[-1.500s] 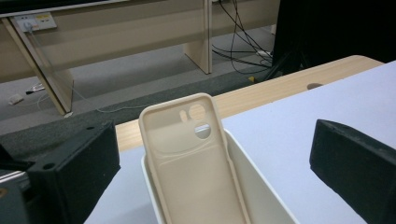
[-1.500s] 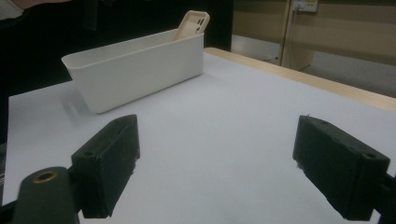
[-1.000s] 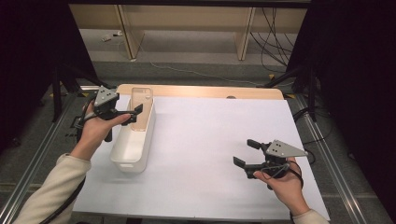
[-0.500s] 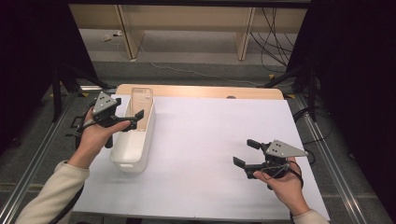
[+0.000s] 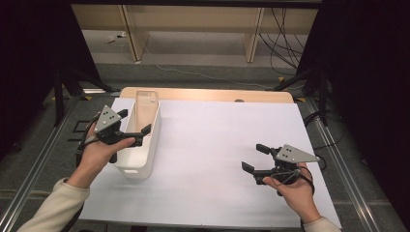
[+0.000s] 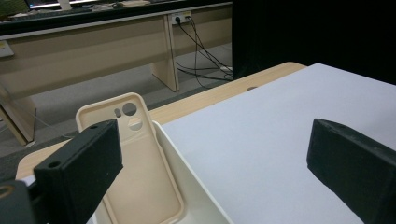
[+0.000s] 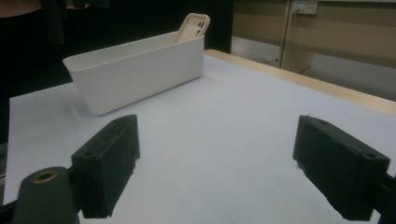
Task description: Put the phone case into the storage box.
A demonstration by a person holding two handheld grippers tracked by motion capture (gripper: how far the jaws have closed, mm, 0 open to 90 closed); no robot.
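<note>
white table point(image 5: 212, 145) holds bin point(image 5: 145, 145); left gripper point(image 5: 131, 126), right gripper point(image 5: 255, 158) gape empty.

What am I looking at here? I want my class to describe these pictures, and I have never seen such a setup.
A person sits at a table covered in white, holding a hand-held gripper in each hand: the left gripper and the right gripper. One picture looks down from above; the other two come from cameras riding on each gripper, looking along its black fingers. On the table stands a white bin with a beige phone case leaning inside it. Both grippers are open and hold nothing.
</note>
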